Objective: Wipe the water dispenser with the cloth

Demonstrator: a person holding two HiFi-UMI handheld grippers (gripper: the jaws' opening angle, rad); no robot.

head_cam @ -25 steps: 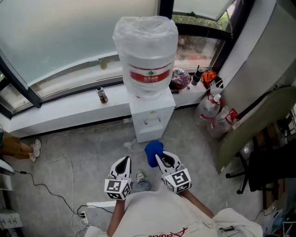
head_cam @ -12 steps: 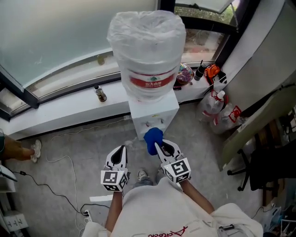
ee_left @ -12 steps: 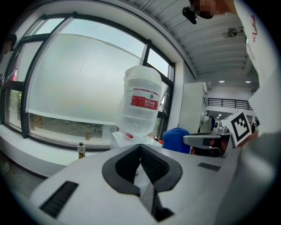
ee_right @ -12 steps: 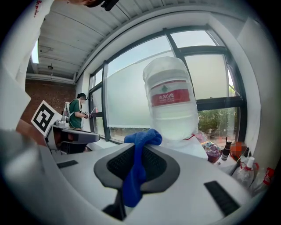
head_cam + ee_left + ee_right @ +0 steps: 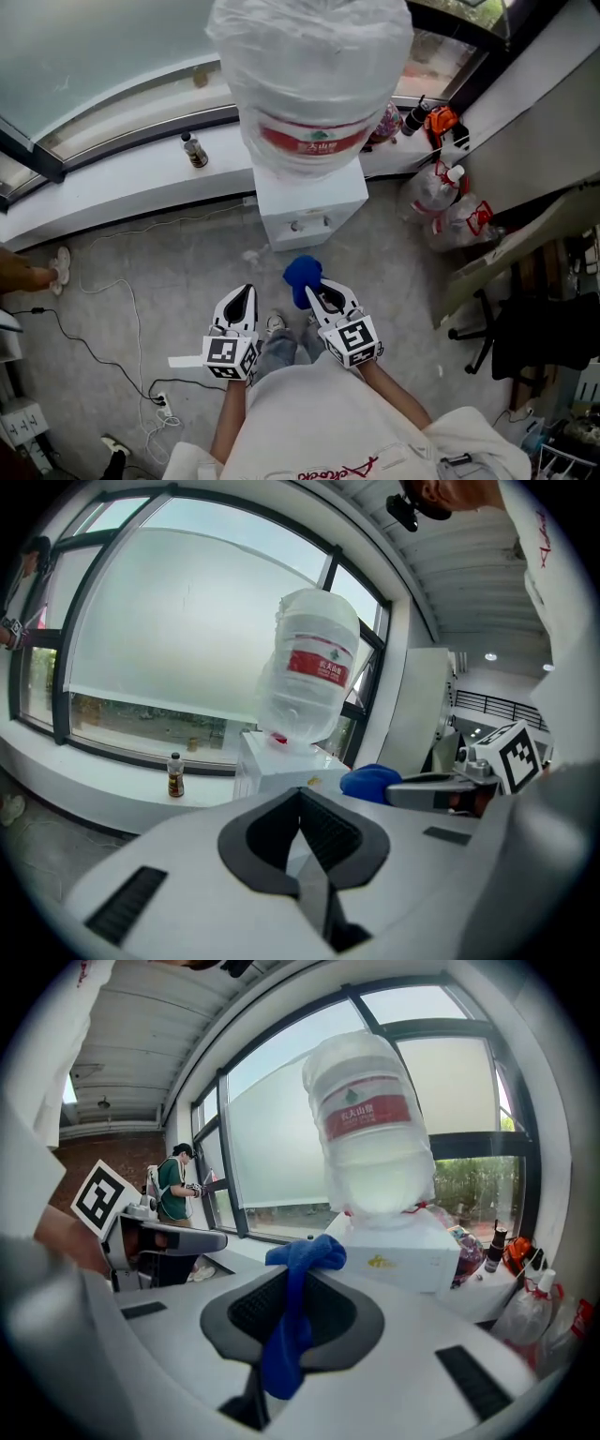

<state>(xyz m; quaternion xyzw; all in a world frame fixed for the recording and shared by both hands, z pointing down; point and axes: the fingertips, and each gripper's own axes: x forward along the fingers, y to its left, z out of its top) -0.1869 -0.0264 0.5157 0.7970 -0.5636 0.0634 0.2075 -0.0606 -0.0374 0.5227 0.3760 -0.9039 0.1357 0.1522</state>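
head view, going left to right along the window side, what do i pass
Small brown bottle with a pale cap → white box-shaped water dispenser → slim black bottle → orange and black object

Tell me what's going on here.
A person stands facing the white water dispenser, a claw in each hand. The right claw is shut on a blue cloth, held out toward the dispenser's front but apparently not touching it yet. The left claw is shut and empty, beside it.
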